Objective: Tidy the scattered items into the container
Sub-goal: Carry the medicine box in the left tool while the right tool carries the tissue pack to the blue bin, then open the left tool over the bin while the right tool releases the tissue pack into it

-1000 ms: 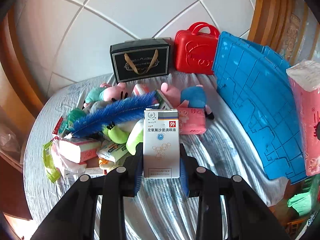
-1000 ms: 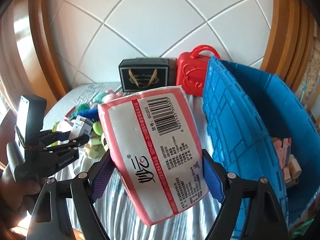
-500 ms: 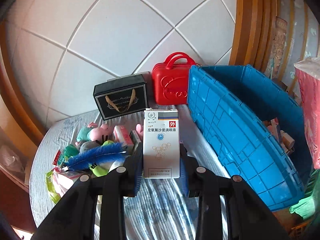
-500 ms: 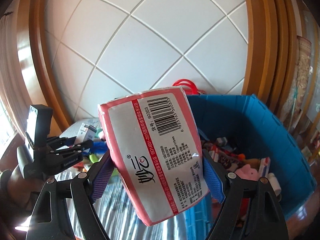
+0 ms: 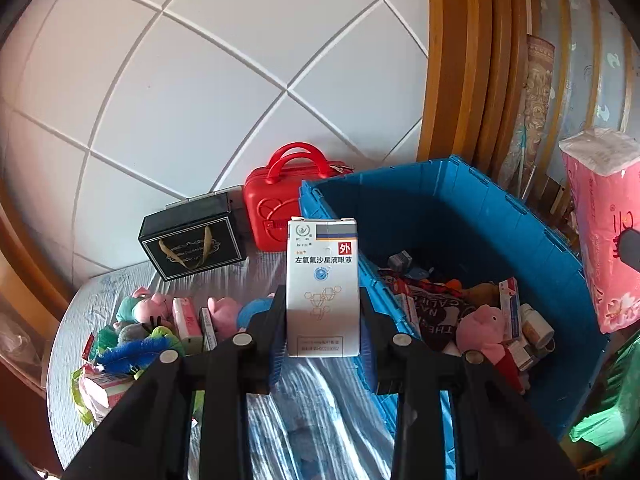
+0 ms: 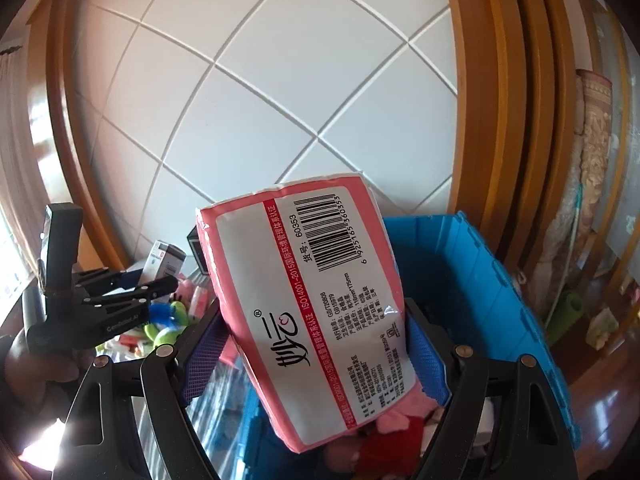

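The left hand-held gripper point(image 5: 323, 334) clamps an upright white cardboard medicine box point(image 5: 322, 287) above the worktop point(image 5: 320, 408). The right hand-held gripper point(image 6: 316, 354) (tilted downward) clamps a pink plastic tissue pack point(image 6: 316, 300) over the blue plastic crate point(image 5: 460, 232).

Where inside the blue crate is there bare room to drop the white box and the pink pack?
Inside the blue crate the far end, by the corner next to the red case, shows bare floor. The near end is crowded with a pink plush pig, small boxes and dark cloth.
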Demonstrator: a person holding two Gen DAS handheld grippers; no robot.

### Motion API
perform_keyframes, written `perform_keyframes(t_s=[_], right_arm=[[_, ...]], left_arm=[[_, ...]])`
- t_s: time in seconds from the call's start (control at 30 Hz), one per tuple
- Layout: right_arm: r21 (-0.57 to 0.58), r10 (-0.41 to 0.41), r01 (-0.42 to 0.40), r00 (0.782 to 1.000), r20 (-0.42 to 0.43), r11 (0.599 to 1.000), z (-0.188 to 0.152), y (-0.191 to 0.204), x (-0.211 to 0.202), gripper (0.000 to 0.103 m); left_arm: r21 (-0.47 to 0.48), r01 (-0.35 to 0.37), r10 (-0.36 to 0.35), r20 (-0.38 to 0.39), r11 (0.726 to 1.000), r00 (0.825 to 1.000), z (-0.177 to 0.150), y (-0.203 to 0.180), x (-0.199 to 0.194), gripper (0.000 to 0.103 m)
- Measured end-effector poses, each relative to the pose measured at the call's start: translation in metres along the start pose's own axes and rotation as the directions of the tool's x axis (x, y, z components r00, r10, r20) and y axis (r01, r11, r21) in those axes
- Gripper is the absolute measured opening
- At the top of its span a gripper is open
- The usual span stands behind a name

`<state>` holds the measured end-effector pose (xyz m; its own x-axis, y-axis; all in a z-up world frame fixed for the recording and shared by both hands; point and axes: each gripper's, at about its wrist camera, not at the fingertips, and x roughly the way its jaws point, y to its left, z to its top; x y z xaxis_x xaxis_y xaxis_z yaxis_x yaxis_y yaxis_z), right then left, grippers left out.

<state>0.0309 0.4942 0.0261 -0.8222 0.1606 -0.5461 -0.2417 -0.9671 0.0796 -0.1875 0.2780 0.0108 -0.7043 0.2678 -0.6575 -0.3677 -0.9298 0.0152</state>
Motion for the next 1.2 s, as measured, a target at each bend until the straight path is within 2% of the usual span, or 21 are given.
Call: perform_keyframes(t_s=[0.27,0.5,0.7,1.0,1.1,1.13,1.17,1.2], right_arm=[[0.040,-0.025,0.025,1.000,-0.012,0.999,-0.004,-0.055,0.003,0.083],[0.064,-0.058,0.061,0.997,-0.042,0.996,-0.004,-0.093,0.020,0.083],[0.075,-0.078,0.082,0.995,-0.053,0.994,0.004,-0.119,0.044,0.083],[0.075,-0.081,0.086,0.994,-0.073,0.993,0.012,-0.137,0.070,0.083],[0.086,-0.085,0.091,0.994,-0.067,0.992,0.013,-0.140,0.073,0.087],[0.103,-0.091,0.097,0.994,-0.060,0.990,0.015,-0.145,0.076,0.093],[0.115,-0.099,0.106,0.993,-0.058,0.988,0.016,-0.149,0.080,0.103],[0.117,-0.111,0.118,0.992,-0.062,0.986,0.017,-0.153,0.083,0.103]], left_arm=[[0.074,0.040,-0.040,-0.007,0.996,0.999,0.016,-0.070,0.021,0.030],[0.113,0.078,-0.077,-0.019,0.990,0.997,0.035,-0.111,0.048,0.030],[0.124,0.081,-0.078,-0.028,0.989,0.997,0.053,-0.127,0.074,0.030],[0.116,0.069,-0.065,-0.040,0.991,0.997,0.068,-0.136,0.100,0.030],[0.100,0.048,-0.048,-0.011,0.994,0.999,0.074,-0.137,0.102,0.032],[0.096,0.036,-0.035,-0.005,0.995,0.999,0.077,-0.137,0.103,0.040],[0.086,0.027,-0.027,-0.008,0.996,1.000,0.079,-0.135,0.104,0.073],[0.067,0.028,-0.028,-0.006,0.997,1.000,0.080,-0.131,0.104,0.099]])
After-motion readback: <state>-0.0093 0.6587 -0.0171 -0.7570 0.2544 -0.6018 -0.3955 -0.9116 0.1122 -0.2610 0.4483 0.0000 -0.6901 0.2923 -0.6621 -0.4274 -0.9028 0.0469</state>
